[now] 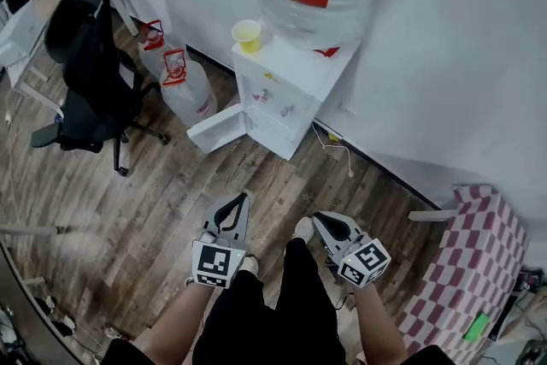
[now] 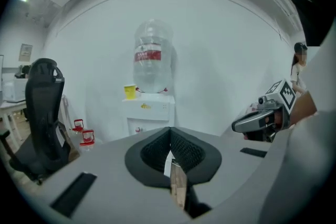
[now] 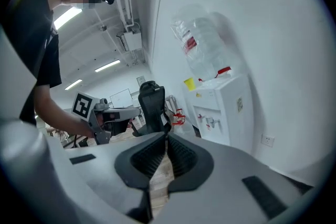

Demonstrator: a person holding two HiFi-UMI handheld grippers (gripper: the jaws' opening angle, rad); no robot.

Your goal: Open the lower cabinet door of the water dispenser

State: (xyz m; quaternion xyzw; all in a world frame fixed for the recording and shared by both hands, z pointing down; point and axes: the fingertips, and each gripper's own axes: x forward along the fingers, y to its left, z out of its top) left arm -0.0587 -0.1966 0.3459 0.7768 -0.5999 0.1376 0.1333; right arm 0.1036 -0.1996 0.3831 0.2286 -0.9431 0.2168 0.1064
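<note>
— Well, location of water dispenser and lower cabinet door?
— Stands against wall; hangs swung out leftward, seemingly open already.
— State of left hand-held gripper, right hand-held gripper?
— Closed tight, clasping nothing; held low by the legs, well apart from it, probably with nothing left to pull.

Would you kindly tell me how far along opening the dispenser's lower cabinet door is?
Done: the lower cabinet door of the water dispenser stands swung open. In hand: nothing; the left gripper and right gripper are shut, empty, held back from it. Left: nothing visible.
</note>
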